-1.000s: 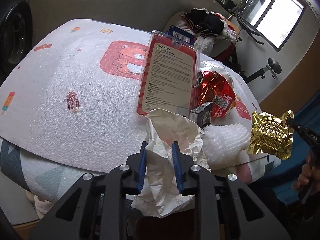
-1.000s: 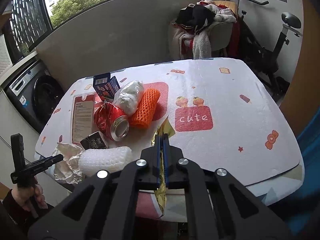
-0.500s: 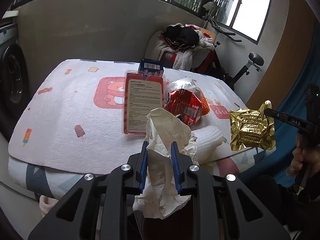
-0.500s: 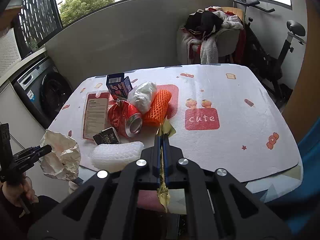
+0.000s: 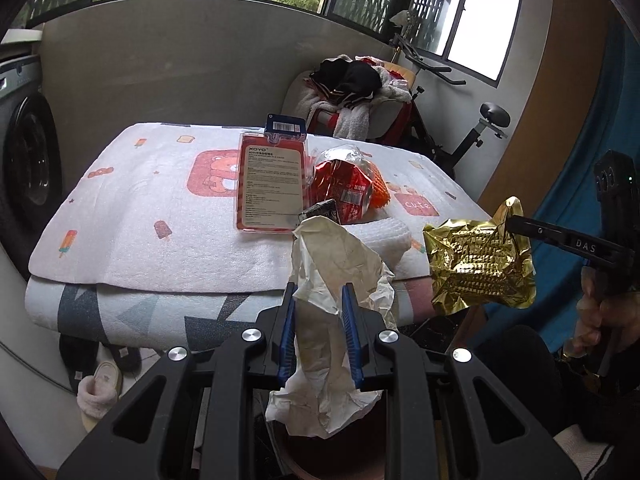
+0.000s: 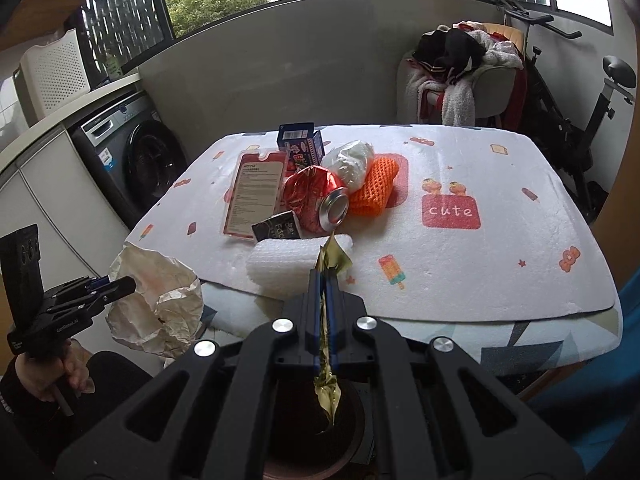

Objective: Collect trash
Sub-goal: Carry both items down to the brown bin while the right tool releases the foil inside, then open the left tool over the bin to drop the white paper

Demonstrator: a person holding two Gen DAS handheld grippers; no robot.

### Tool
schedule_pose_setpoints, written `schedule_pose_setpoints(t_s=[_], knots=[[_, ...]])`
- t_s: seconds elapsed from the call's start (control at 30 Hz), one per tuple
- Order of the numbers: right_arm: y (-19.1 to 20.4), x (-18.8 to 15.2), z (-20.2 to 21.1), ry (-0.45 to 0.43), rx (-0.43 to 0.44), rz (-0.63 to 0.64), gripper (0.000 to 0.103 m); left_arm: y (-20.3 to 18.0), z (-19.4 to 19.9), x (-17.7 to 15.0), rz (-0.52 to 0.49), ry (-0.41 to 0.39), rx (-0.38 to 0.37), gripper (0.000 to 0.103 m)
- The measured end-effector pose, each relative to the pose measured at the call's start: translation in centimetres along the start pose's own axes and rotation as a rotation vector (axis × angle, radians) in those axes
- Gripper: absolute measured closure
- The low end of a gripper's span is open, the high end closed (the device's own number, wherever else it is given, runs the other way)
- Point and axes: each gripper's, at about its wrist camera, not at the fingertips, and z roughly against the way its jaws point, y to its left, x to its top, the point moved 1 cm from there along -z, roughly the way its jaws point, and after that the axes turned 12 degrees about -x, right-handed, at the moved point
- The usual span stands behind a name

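The left gripper [image 5: 318, 300], narrowly open, clamped one crumpled paper [image 5: 332, 276] at lower centre; the right gripper [image 6: 325, 280], fully closed, pinched one gold wrapper [image 6: 332, 258].

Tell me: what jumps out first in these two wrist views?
The gold foil wrapper, pinched in the right gripper off the table's near edge, and the crumpled white paper clamped in the left gripper. Behind them, a crushed red can sits mid-table in the trash pile.
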Motion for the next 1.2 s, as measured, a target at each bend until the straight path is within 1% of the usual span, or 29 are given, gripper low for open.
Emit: schedule_pose_setpoints(t_s=[0.1,0.23,0.4,0.53,0.57,0.63,0.7,0.77,0.87,1.0,1.1,1.13,1.17,1.2], knots=[[0.9,-1.7,0.6,0.019,0.018,0.026,0.096,-0.8,0.8,-1.7,-0.008,-0.006,-0.008,0.081],[2.3,-4.1,0.2,0.072,0.044,0.057,0.096,-1.2,1.3,-3.7,-0.025,0.009,-0.005,0.081],[4.1,-7.1,-2.9,0.179,0.072,0.096,0.096,-0.4,0.8,-5.3,-0.028,0.023,-0.004,0.081],[5.3,-9.0,-6.1,0.254,0.08,0.132,0.096,0.3,-0.2,-6.6,-0.009,0.022,-0.027,0.081],[5.5,-9.3,-6.9,0.264,0.081,0.144,0.096,0.5,-0.6,-7.1,-0.009,0.031,-0.031,0.081],[5.7,-9.9,-8.2,0.276,0.097,0.151,0.096,0.6,-1.7,-7.9,-0.008,0.075,-0.034,0.081],[5.8,-10.7,-9.4,0.273,0.11,0.158,0.096,0.4,-2.6,-8.0,-0.013,0.101,-0.047,0.081],[6.0,-11.6,-10.4,0.275,0.104,0.182,0.096,0.2,-3.1,-8.2,-0.021,0.103,-0.067,0.081],[5.9,-12.7,-11.9,0.33,0.09,0.18,0.096,0.4,-4.4,-8.7,-0.012,0.153,-0.066,0.081],[5.9,-12.9,-12.2,0.331,0.079,0.184,0.095,0.8,-5.1,-9.0,0.006,0.175,-0.066,0.081],[5.8,-13.0,-12.3,0.33,0.051,0.186,0.086,0.9,-5.4,-9.1,0.014,0.184,-0.064,0.081],[5.8,-12.9,-12.3,0.324,0.047,0.183,0.08,0.9,-5.5,-9.1,0.014,0.186,-0.063,0.081],[5.7,-12.8,-12.2,0.317,0.042,0.18,0.076,0.9,-5.5,-9.1,0.013,0.189,-0.062,0.081],[5.5,-12.8,-12.0,0.309,0.037,0.177,0.065,0.9,-5.5,-9.1,0.011,0.192,-0.062,0.081]])
